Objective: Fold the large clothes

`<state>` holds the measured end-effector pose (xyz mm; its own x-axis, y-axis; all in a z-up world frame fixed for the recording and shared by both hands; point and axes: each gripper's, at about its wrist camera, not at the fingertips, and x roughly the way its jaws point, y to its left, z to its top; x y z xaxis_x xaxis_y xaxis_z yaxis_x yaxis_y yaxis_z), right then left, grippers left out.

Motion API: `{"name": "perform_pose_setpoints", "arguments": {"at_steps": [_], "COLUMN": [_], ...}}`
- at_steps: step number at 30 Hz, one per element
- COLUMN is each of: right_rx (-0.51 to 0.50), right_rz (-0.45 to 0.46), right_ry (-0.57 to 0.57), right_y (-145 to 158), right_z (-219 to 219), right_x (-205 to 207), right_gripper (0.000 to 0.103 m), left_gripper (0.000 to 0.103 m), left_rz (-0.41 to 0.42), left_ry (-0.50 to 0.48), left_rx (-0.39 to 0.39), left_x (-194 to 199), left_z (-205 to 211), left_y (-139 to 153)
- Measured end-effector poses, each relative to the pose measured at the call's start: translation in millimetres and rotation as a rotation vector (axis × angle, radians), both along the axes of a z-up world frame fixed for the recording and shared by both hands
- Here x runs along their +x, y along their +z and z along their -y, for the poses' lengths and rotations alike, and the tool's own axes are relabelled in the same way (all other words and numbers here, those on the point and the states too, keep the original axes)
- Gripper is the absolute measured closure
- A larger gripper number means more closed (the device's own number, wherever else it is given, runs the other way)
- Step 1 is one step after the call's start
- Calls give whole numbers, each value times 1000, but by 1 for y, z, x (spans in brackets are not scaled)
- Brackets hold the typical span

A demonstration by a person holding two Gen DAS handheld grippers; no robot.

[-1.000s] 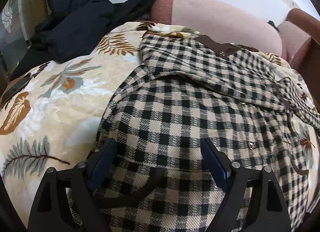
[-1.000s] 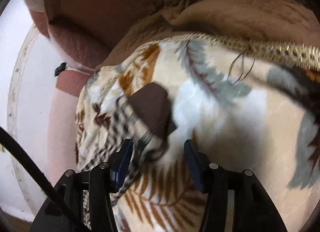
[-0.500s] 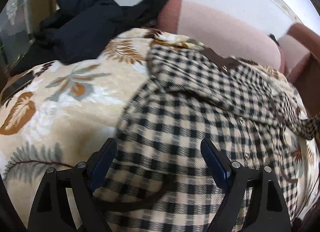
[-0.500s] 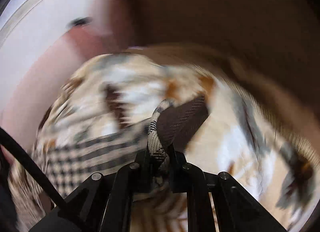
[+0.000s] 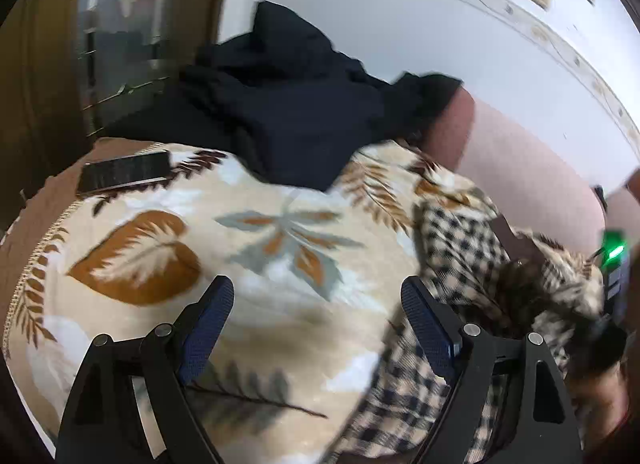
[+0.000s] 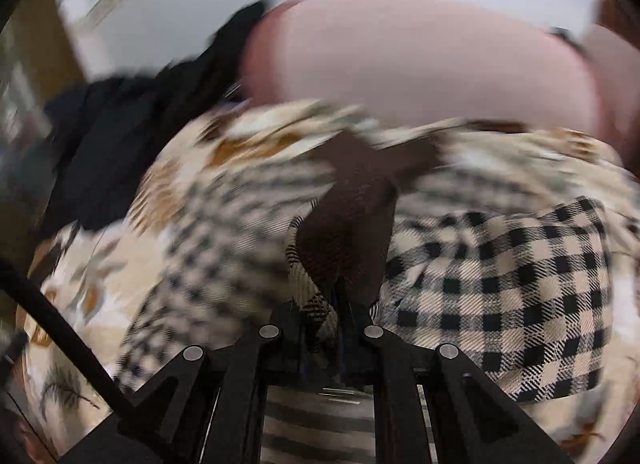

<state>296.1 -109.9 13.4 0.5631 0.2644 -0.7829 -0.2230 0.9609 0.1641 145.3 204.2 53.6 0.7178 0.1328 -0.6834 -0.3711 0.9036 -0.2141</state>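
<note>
Right gripper [image 6: 334,304]: clenched on the brown-trimmed edge of the checked garment [image 6: 500,276], with cloth pinched between its jaws at about 6 o'clock in the right wrist view.
Left gripper [image 5: 316,324]: released, jaws spread wide, nothing between them; below it lay the bare leaf-print blanket [image 5: 168,248].
Checked garment, place: spread on the blanket, from 3 to 5 o'clock in the left wrist view, one portion lifted toward the right gripper.
Surroundings: a dark garment [image 5: 296,104] heaped at 12 o'clock; a dark flat object [image 5: 124,172], possibly a phone, at 10 o'clock.
Progress: early; one edge was gripped, and no finished fold could be made out, though motion blur hid much of the cloth.
Remaining: bringing the held edge across, smoothing, then further folds; the dark garment appeared untouched.
</note>
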Motion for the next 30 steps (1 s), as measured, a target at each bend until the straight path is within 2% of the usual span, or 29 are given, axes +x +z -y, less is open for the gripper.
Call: {"name": "perform_pose_setpoints", "arguments": {"at_steps": [2, 6, 8, 9, 10, 12, 14, 19, 22, 24, 27, 29, 30], "right_rx": [-56, -185, -141, -101, -67, 13, 42, 3, -52, -43, -42, -45, -39], "right_rz": [-19, -41, -37, -41, -44, -51, -47, -49, -59, -80, -90, -88, -89], "right_ry": [76, 190, 235, 256, 273, 301, 276, 135, 44, -5, -33, -26, -21], "right_y": [-17, -43, -36, -32, -28, -14, -2, 0, -6, -10, -14, -14, -13], "right_z": [-48, -108, -113, -113, -112, -98, -75, -3, 46, 78, 108, 115, 114], "right_x": [3, -2, -13, -18, -23, -36, -49, -70, -83, -92, -104, -106, -105], "right_gripper": [91, 75, 63, 53, 53, 53, 53, 53, 53, 53, 53, 53, 53], "left_gripper": [18, 18, 18, 18, 18, 18, 18, 18, 18, 18, 21, 24, 29], "left_rz": [14, 22, 19, 18, 17, 16, 12, 6, -23, -52, -57, -59, -70], "left_ry": [30, 63, 69, 71, 73, 58, 32, -67, -168, -240, -337, -354, -357], "left_rx": [-12, -45, -59, -67, -72, -87, -83, -90, -106, -105, -75, -40, -34], "left_x": [-3, -4, -5, -4, -5, -3, 1, 20, 42, 59, 85, 98, 108], "left_z": [-12, -31, -36, -38, -39, -34, -24, 14, 47, 71, 103, 114, 117], "left_y": [4, 6, 5, 4, 3, 2, 0, -7, -18, -28, -38, -46, -54]}}
